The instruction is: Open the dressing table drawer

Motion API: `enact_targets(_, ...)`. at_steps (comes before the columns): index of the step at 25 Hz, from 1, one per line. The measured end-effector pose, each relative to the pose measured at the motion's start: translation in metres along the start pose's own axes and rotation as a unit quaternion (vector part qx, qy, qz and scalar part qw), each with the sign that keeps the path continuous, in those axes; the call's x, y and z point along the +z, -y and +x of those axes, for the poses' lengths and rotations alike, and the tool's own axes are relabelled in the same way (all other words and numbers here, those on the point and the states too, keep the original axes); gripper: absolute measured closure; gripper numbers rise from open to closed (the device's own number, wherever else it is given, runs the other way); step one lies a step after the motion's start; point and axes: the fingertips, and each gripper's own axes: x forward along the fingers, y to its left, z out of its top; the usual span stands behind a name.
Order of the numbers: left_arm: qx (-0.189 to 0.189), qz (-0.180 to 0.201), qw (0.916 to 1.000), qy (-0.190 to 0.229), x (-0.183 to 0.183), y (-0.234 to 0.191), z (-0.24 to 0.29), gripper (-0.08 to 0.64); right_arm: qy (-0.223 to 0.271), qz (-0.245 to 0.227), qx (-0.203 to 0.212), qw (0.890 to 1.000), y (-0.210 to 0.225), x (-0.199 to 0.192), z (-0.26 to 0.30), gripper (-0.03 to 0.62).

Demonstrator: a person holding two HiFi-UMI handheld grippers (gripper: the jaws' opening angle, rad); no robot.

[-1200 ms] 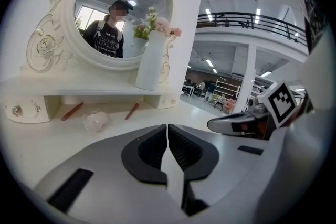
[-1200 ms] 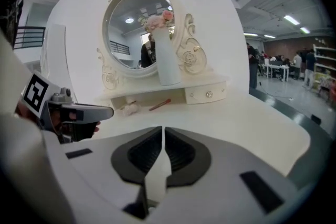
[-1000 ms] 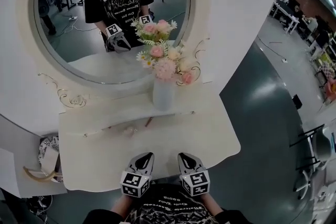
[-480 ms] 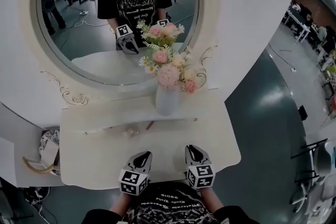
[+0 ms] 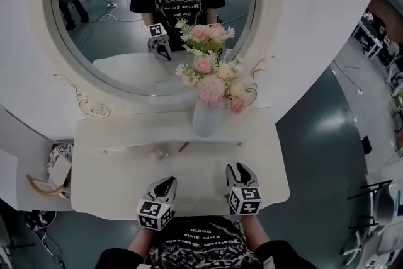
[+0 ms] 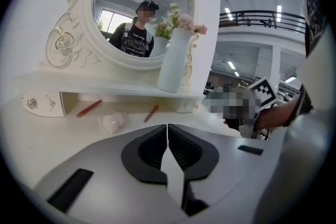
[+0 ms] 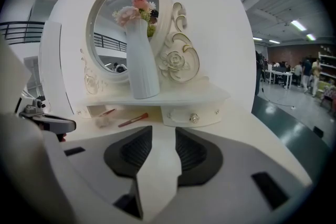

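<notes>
White drawer (image 7: 191, 115) just beyond right gripper (image 7: 164, 132), apart; jaws just opening, nothing between; left gripper (image 6: 167, 130) pressed together.

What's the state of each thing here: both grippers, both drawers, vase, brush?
Left gripper: shut, empty.
Right gripper: jaws apart, have just been opening, nothing between them.
Right drawer: closed, untouched.
Left drawer: closed, untouched.
Vase: upright on the shelf, flowers in it.
Brush: lying flat under the shelf.
</notes>
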Motion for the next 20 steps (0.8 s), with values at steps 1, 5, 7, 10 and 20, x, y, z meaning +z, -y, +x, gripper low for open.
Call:
enact_targets(1, 0.005, -0.005, 1.0, 0.001, 0.0, -0.003, -0.001, 0.538, 0.0, -0.002, -0.001, 1.0, 0.002, 0.002, 0.003, 0.458)
enact_targets(5, 0.023, -0.024, 0.9994, 0.006, 0.001, -0.013, -0.004, 0.538, 0.003, -0.002, -0.009, 1.0, 0.011, 0.01, 0.012, 0.43)
enact_targets(7, 0.031, -0.023, 0.9992, 0.007, 0.001, -0.016, -0.006, 0.538, 0.002, 0.001, -0.012, 1.0, 0.016, 0.012, 0.018, 0.43)
enact_targets(10, 0.052, -0.009, 0.9986, 0.011, 0.001, -0.019, -0.01, 0.538, -0.012, 0.002, -0.011, 1.0, 0.024, 0.01, 0.028, 0.428)
enact_targets(20, 0.088, -0.035, 0.9954, 0.014, -0.002, -0.037, -0.014, 0.538, -0.03, 0.003, -0.042, 0.999, 0.051, 0.007, 0.052, 0.428)
